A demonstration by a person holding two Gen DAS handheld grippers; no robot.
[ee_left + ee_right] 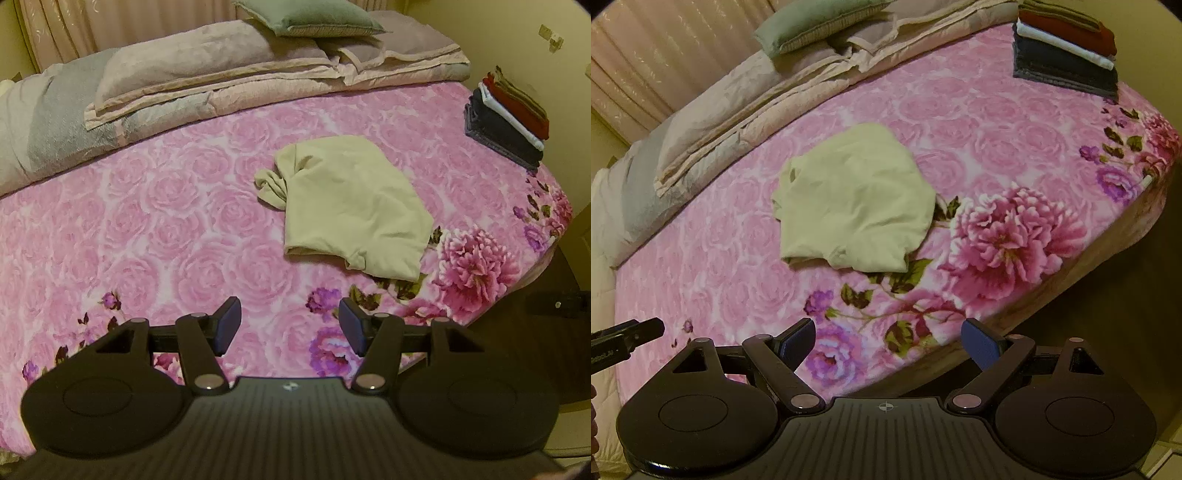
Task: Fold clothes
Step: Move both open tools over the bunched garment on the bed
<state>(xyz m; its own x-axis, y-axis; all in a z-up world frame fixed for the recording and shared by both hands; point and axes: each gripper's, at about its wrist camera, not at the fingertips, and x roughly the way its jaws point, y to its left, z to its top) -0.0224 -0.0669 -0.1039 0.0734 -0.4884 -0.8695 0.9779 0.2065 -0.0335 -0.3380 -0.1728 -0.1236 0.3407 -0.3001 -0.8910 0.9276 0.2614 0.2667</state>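
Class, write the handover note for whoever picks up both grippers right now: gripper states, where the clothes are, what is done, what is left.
Left gripper: open, empty, above the near edge of the bed.
Right gripper: open, empty, over the near right edge of the bed.
Cream garment: lying loosely bunched mid-bed, one end crumpled, not folded; nothing touches it.
Folded stack: dark, white, red and olive pieces at the far right corner of the bed.
Done: that stack looks finished.
Left: flatten and fold the cream garment, then probably add it to the stack.
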